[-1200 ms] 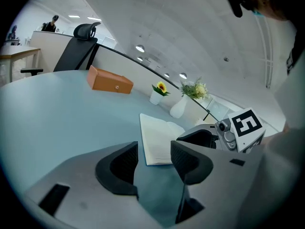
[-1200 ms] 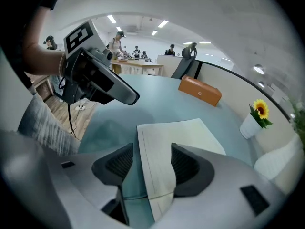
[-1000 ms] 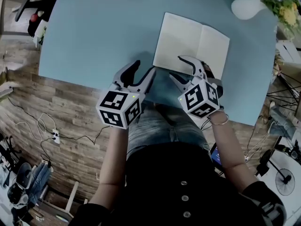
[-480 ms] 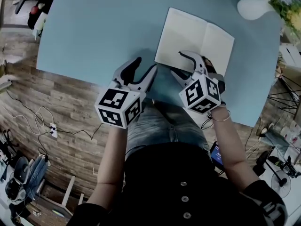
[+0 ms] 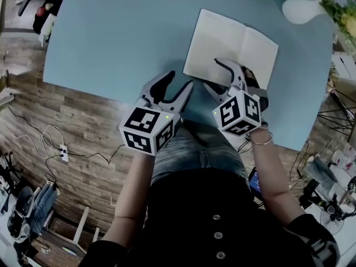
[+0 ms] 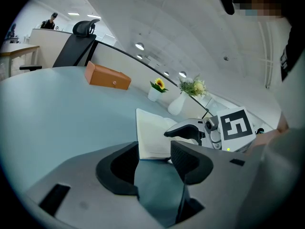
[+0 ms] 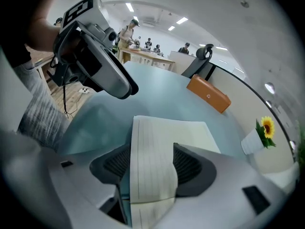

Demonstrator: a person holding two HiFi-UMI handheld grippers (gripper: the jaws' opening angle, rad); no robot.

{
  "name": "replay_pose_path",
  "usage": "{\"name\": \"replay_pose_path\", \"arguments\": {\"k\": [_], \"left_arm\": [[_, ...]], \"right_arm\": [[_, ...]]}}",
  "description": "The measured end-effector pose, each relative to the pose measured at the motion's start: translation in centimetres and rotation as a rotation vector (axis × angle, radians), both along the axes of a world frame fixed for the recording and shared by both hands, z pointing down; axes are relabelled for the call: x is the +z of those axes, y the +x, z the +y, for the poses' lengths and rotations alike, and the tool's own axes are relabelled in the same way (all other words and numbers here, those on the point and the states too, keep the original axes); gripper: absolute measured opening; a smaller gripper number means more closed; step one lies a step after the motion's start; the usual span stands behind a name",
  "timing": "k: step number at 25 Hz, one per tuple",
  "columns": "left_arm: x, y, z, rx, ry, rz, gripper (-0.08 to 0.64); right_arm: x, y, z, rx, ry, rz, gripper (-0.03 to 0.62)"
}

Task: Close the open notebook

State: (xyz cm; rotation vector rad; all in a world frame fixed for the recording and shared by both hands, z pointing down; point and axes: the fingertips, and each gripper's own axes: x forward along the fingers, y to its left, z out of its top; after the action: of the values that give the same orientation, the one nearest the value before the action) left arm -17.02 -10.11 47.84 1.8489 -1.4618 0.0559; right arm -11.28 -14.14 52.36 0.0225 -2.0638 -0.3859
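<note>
Right gripper (image 5: pixel 211 74), jaws spread, straddles the notebook's (image 5: pixel 231 46) near edge; left gripper (image 5: pixel 181 79), spread and empty, hovers just left over open table (image 5: pixel 122 32).

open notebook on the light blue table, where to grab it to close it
I'd pinch the free outer edge of the cream lined right-hand page, coming from the right side with the right gripper. The notebook lies flat, so that edge can swing over the central fold.

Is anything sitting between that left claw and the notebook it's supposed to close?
Nothing visible. Only bare table lies between the left gripper and the notebook; the right gripper hangs over its near edge.
</note>
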Motion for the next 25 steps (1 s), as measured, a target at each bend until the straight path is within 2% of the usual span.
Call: {"name": "replay_pose_path", "arguments": {"k": [2,11,20,25], "left_arm": [[0.1,0.2,-0.1,0.004,-0.004,0.005,0.202],[0.3,0.8,-0.7,0.037,-0.008,0.010,0.203],[1.0,0.9,-1.5,0.052,-0.026,0.015,0.202],[1.8,0.7,-1.4,0.072,-0.068,-0.012,0.202]], "right_arm": [[0.0,0.0,0.3,-0.007,-0.001,0.001,0.260],[-0.4,0.1,0.9,-0.015,0.046,-0.031,0.231],[-0.6,0.2,1.9,-0.030,0.084,-0.069,0.141],[-0.6,0.3,2.3,-0.034,0.086,-0.067,0.101]]}}
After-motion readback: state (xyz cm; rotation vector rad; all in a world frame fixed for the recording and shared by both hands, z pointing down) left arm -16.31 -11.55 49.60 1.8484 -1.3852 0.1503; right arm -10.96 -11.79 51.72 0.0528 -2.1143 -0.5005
